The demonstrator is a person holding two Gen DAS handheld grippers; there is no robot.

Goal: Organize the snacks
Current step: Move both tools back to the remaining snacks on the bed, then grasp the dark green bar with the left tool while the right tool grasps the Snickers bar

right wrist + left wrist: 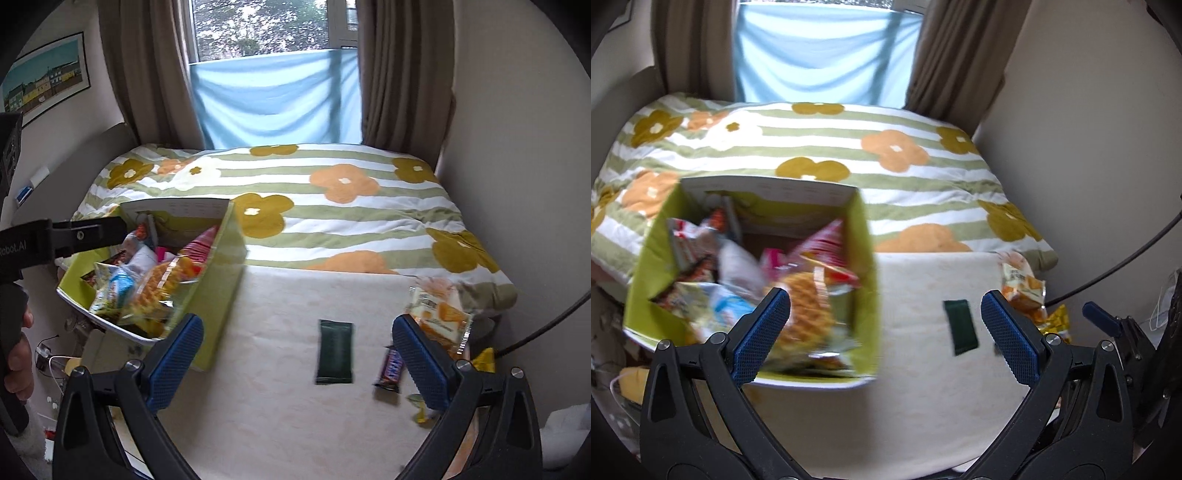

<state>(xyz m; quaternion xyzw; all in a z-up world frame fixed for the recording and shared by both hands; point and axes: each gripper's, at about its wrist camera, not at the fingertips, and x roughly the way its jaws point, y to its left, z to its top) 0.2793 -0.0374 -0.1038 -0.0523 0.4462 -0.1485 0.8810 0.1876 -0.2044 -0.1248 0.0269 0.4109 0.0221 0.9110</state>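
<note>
Both tongs, the left gripper [884, 328] and the right gripper [297, 350], are hanging wide open and holding nothing. The dark green bar [335, 352] is lying low in the middle, on the cream mat [266, 406], its long side pointing up the frame. I think squeezing across its short sides is best, then carrying it to the green box [221, 295] at left.

Green box [218, 291] heaped with snack packets [155, 291] — dark green bar [335, 352] flat, well apart.
</note>
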